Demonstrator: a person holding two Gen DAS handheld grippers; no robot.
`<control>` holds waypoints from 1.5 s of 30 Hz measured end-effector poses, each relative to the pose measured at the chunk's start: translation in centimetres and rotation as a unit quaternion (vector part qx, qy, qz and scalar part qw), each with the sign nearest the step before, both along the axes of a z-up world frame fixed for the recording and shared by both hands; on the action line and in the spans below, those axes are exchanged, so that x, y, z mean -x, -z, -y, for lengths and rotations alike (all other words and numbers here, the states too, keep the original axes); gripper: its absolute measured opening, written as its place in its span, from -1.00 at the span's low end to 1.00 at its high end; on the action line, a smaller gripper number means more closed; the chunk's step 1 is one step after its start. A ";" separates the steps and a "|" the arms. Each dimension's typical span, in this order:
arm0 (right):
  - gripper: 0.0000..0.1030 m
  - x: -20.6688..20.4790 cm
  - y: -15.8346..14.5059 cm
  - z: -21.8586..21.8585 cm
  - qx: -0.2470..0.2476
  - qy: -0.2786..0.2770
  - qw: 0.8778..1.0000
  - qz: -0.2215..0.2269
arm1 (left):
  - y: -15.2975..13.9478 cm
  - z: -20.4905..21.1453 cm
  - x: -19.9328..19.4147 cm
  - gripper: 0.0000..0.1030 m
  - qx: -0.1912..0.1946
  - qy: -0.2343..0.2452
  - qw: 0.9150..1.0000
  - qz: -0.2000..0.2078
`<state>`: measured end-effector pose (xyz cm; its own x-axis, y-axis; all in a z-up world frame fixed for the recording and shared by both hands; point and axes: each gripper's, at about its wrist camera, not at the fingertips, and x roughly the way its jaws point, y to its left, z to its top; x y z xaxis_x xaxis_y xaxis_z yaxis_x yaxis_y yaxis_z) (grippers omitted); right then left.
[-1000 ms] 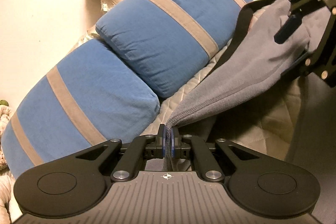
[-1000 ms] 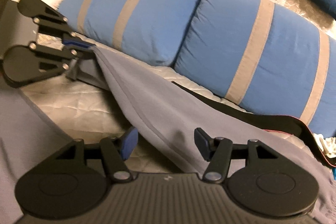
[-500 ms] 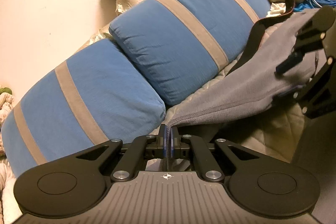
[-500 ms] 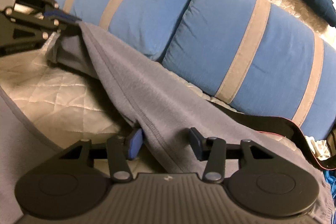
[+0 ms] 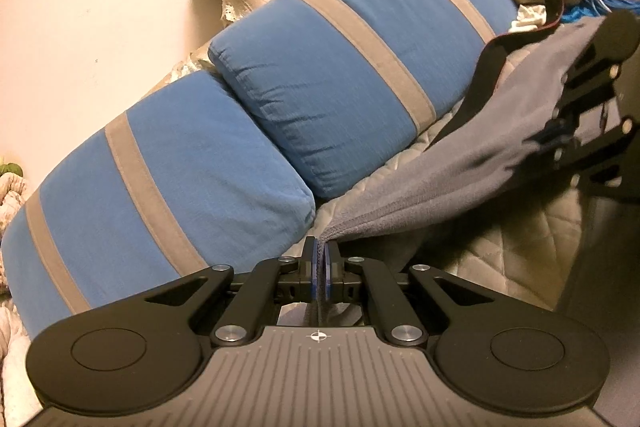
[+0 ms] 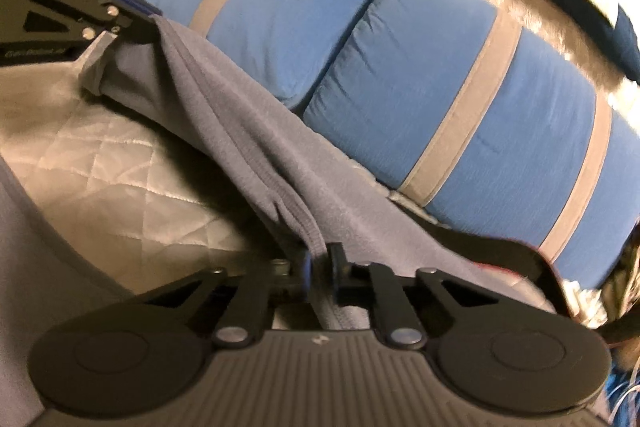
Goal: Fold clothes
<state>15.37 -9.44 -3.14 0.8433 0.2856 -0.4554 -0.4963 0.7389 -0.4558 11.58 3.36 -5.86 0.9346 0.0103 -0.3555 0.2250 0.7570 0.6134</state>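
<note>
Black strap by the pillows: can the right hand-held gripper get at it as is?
Probably not: the right hand-held gripper has just closed on the grey garment, which drapes over part of the black strap.

Each hand-held gripper is black, with blue pads, silver screws and ribbed grey housing.

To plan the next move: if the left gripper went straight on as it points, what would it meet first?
Probably the blue pillows. The left gripper, shut on the grey garment, points at their near lower edge; depth is unclear.
</note>
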 end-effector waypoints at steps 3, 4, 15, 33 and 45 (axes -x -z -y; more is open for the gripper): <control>-0.91 1.5 -0.1 0.3 0.033 -0.013 0.999 0.031 | 0.5 -0.1 -0.3 -0.93 -0.005 -0.002 1.000 -0.011; -0.92 2.0 -0.1 0.6 0.043 -0.017 0.998 0.041 | 0.7 0.0 -0.3 -0.93 -0.007 -0.003 1.000 -0.016; -0.95 5.6 2.2 1.3 0.154 -0.063 0.982 0.089 | 3.2 0.6 0.2 -0.93 -0.065 0.029 0.996 -0.054; 0.27 2.2 -0.7 -1.2 -0.030 -0.078 0.996 -0.017 | 2.1 0.2 0.1 -0.93 -0.047 0.021 0.998 -0.035; 0.24 0.8 -1.2 -0.9 -0.047 -0.043 0.998 -0.022 | 1.9 0.3 0.3 -0.93 -0.048 0.023 0.998 -0.032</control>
<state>14.59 -8.56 -1.97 0.7941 0.3987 -0.4588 -0.5772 0.7310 -0.3638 11.29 3.10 -7.80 0.9105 0.0051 -0.4134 0.2983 0.6841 0.6656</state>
